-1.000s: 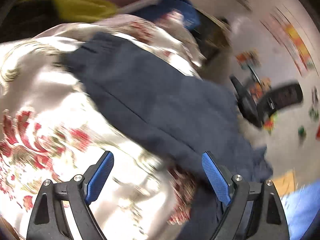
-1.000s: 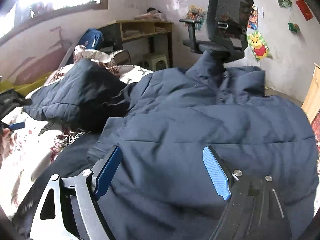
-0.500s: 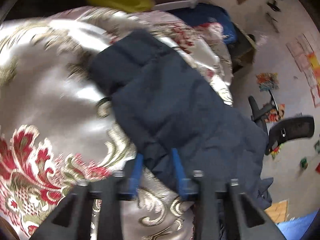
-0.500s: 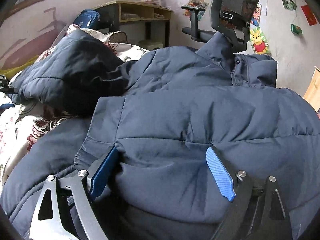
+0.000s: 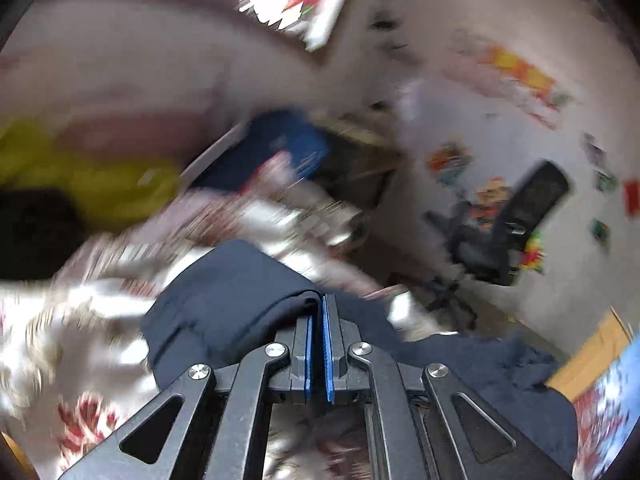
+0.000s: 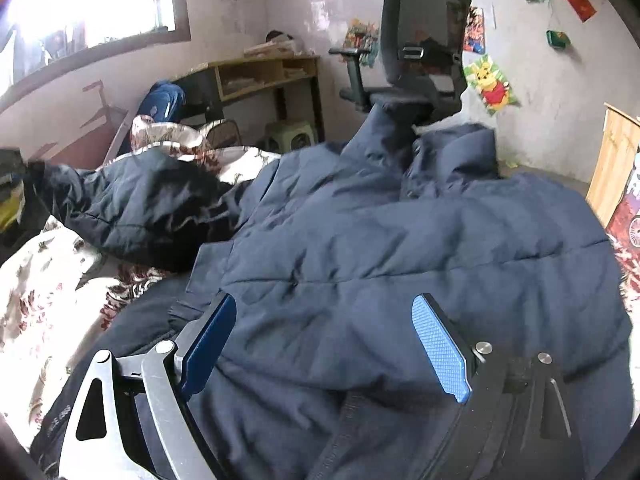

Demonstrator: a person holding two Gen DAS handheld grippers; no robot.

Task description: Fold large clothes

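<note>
Floral satin bedspread (image 6: 36,280) in cream and red carries the dark navy quilted puffer jacket (image 6: 400,240), which lies spread across the bed in front of a black mesh office chair (image 6: 424,40). Left gripper (image 5: 318,320) has just been closing and now stands pinched flat on the cuff end of the jacket's sleeve (image 5: 224,304), apparently lifted clear of the bedspread, though blur obscures this. Right gripper (image 6: 324,344) hovers wide open, holding nothing, above the jacket's body; the padded, soft, slippery shell is best taken at seams or hems.
</note>
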